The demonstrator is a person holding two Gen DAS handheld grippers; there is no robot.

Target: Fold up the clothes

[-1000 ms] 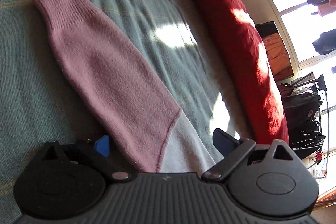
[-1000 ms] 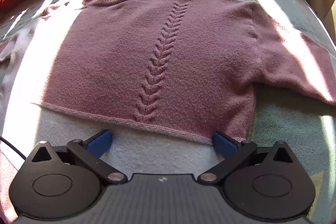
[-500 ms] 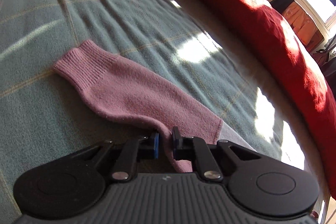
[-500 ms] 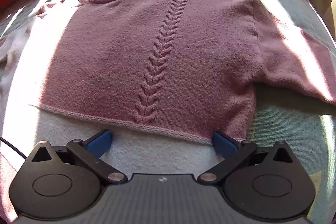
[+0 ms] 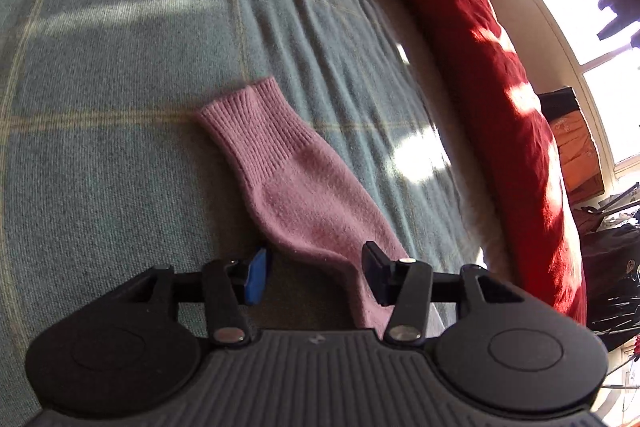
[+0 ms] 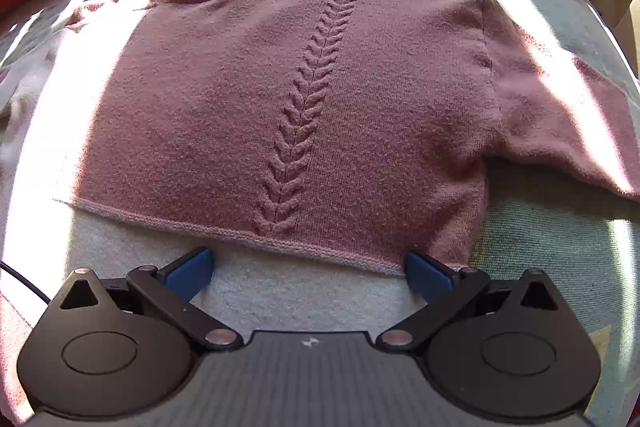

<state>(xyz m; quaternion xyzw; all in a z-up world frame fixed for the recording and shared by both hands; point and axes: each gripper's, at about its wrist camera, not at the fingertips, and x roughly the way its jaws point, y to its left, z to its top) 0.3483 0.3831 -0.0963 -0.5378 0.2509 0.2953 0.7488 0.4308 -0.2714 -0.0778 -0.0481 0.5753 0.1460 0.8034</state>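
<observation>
Sleeve (image 5: 304, 187): its near end passes under the left gripper (image 5: 316, 277) body, so where it joins the sweater cannot be seen.
Sweater (image 6: 280, 99): the right-hand sleeve runs off the picture's right edge; the left shoulder is washed out by sun glare.
Grey band (image 6: 304, 291): its near edge is hidden behind the right gripper (image 6: 308, 273).
Window corner (image 5: 592, 131): clutter there is too small and dark to identify.

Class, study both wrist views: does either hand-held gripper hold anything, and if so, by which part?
Nothing is held. The left hand-held gripper has just been opening, its jaws either side of the pink sleeve without pinching it. The right hand-held gripper stands open over the sweater hem.
</observation>
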